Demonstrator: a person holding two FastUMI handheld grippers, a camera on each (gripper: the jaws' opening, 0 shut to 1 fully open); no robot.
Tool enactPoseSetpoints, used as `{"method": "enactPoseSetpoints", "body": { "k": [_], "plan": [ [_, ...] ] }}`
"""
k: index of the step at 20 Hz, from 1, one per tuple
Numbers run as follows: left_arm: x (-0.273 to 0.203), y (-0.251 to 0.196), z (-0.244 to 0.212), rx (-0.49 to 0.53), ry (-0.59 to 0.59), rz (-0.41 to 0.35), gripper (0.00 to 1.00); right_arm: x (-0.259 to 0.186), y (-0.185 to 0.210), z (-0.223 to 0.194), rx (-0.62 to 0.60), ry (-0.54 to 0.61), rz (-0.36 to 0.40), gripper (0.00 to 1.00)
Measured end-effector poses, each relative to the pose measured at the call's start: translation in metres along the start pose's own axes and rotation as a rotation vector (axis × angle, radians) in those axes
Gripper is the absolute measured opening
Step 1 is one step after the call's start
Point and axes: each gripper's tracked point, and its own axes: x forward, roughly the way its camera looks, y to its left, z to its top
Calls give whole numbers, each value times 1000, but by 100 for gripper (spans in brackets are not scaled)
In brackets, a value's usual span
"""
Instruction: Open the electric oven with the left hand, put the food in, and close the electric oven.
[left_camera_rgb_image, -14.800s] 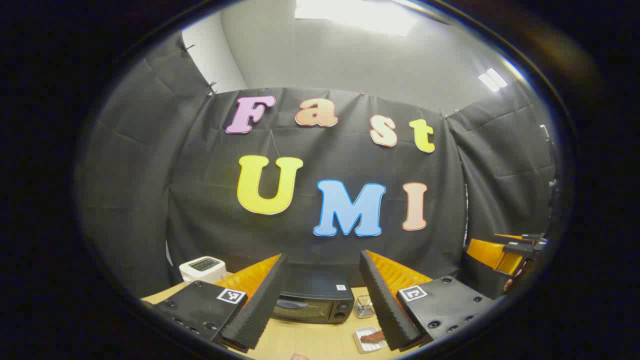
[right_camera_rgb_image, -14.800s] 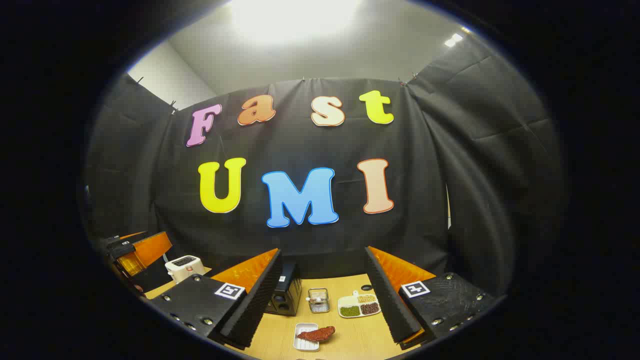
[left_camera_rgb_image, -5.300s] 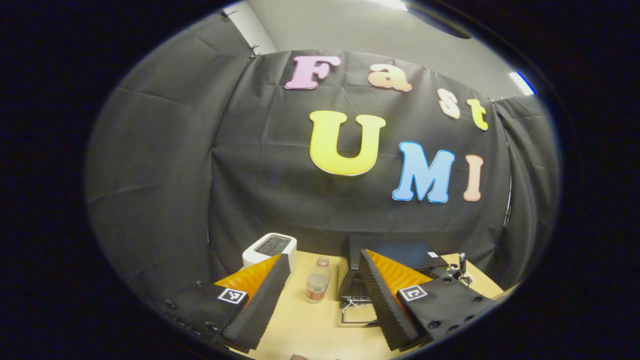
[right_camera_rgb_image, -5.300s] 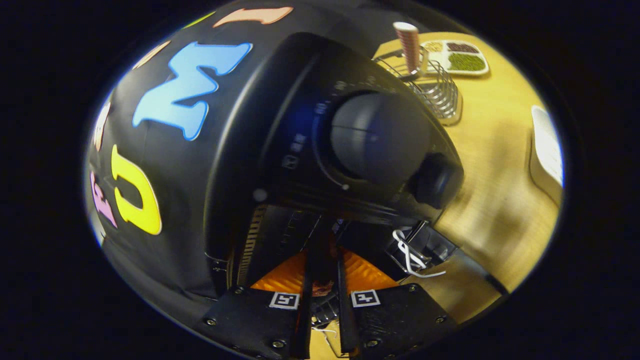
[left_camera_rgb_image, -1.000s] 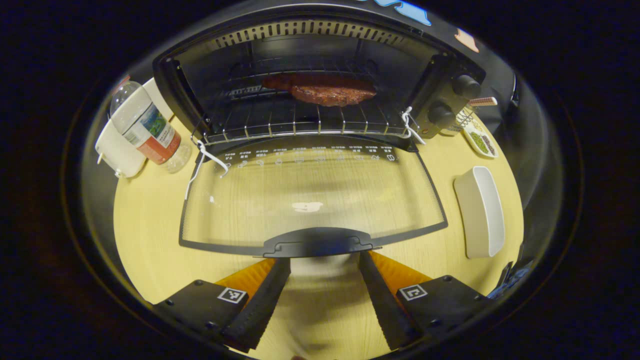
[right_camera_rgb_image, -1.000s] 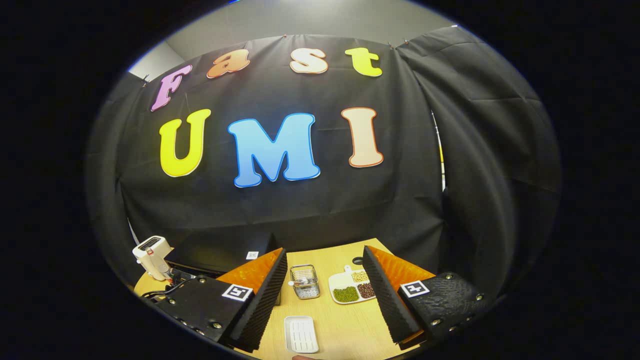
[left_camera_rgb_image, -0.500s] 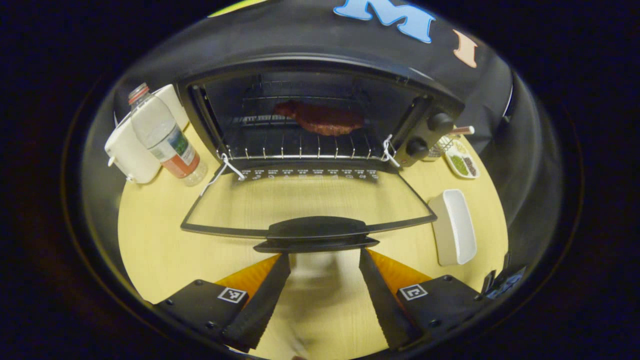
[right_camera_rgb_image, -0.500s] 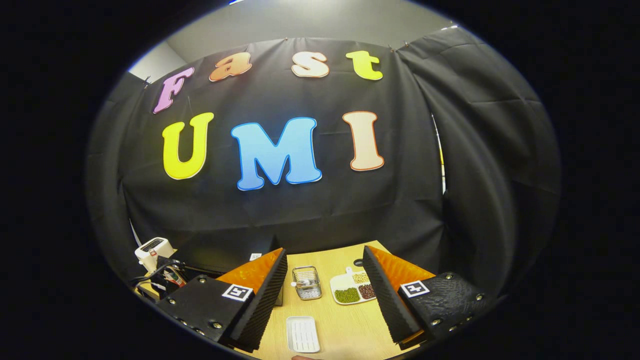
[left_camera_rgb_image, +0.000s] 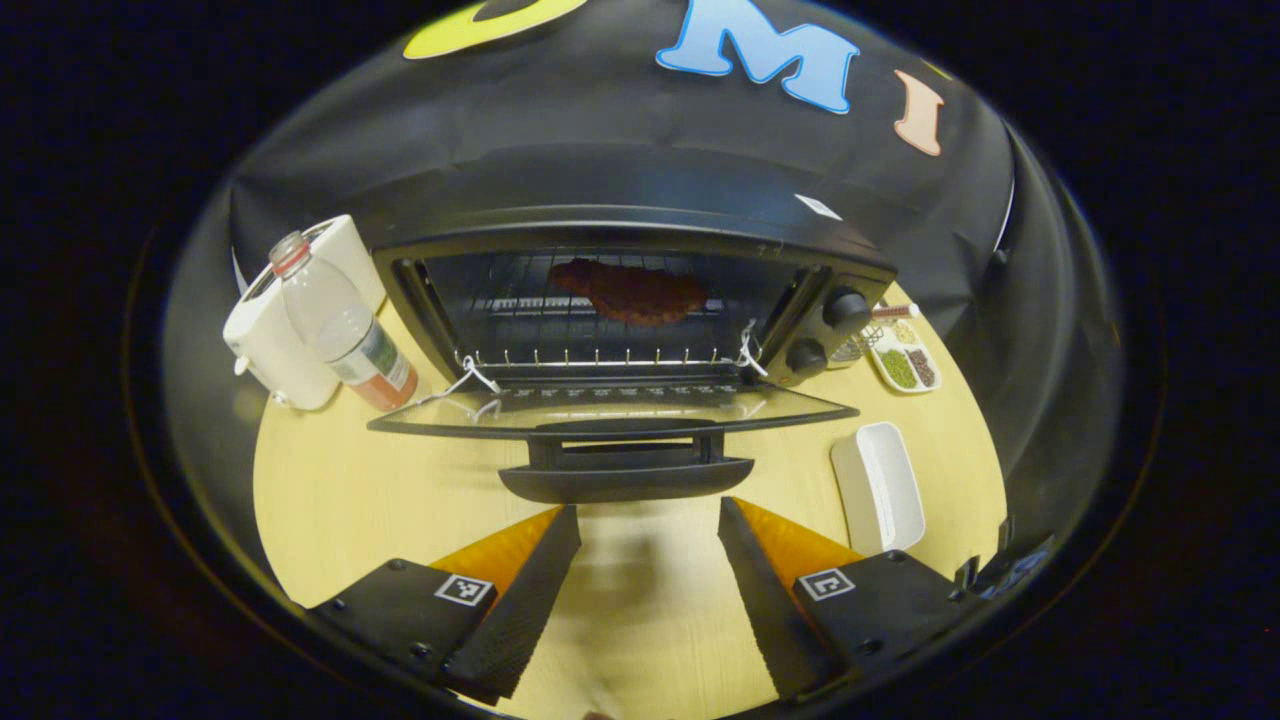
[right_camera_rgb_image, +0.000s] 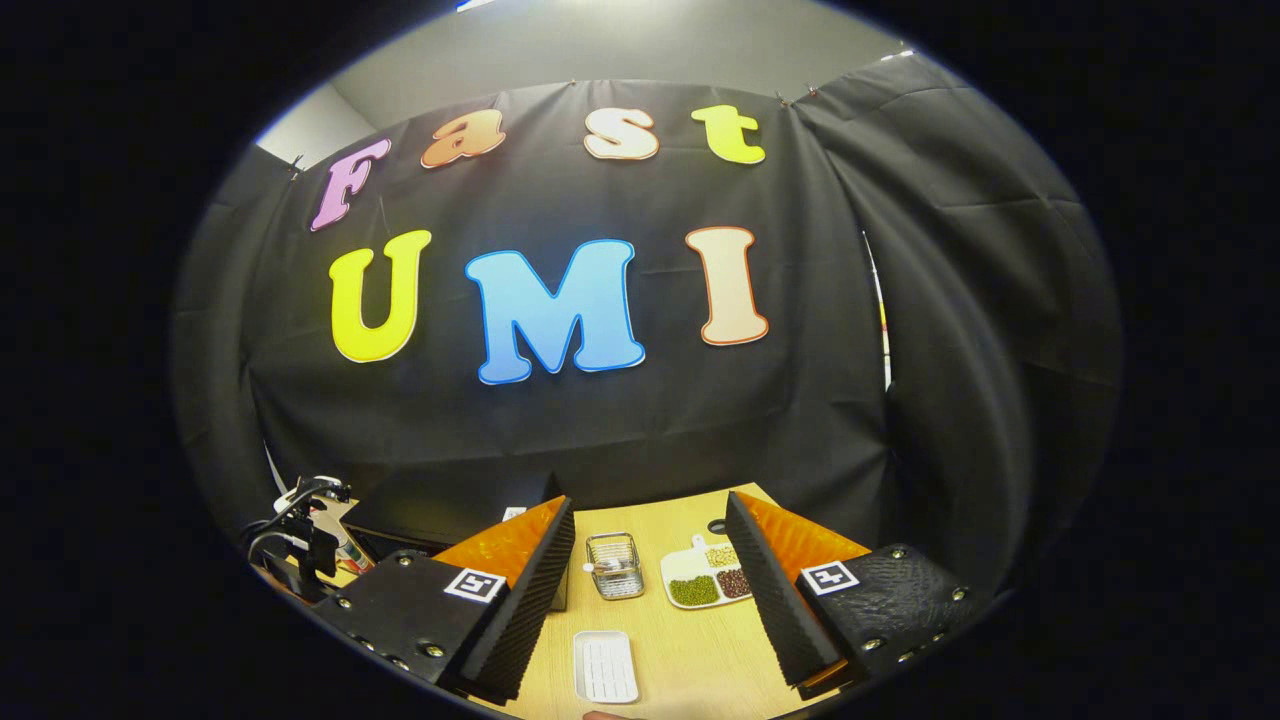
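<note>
door handle (left_camera_rgb_image: 625, 478): straight ahead of left gripper (left_camera_rgb_image: 648, 560), long axis crosswise to fingers
left gripper: spread, empty
right gripper (right_camera_rgb_image: 648, 580): spread, farther off

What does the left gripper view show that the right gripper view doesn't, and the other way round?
Left gripper view: the food on the rack inside the oven, the open door's handle, a water bottle, and the open left gripper just short of the handle. Right gripper view: the open right gripper above the table, and the booth's ceiling. Both: the empty white tray, the sectioned dish of beans, the wire basket and the wooden table.
</note>
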Motion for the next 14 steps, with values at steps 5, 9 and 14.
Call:
{"method": "enactPoseSetpoints", "body": {
  "k": [5, 9, 14],
  "plan": [
    [-6, -3, 13, 15, -31, 8, 95, -1, -10, 3, 16, -1, -14, 92],
    [-13, -2, 21, 27, -60, 23, 95, -3, -14, 3, 14, -2, -10, 92],
    [-31, -6, 36, 32, -127, 43, 99, -6, -19, 10, 4, -21, 4, 92]
  ]
}}
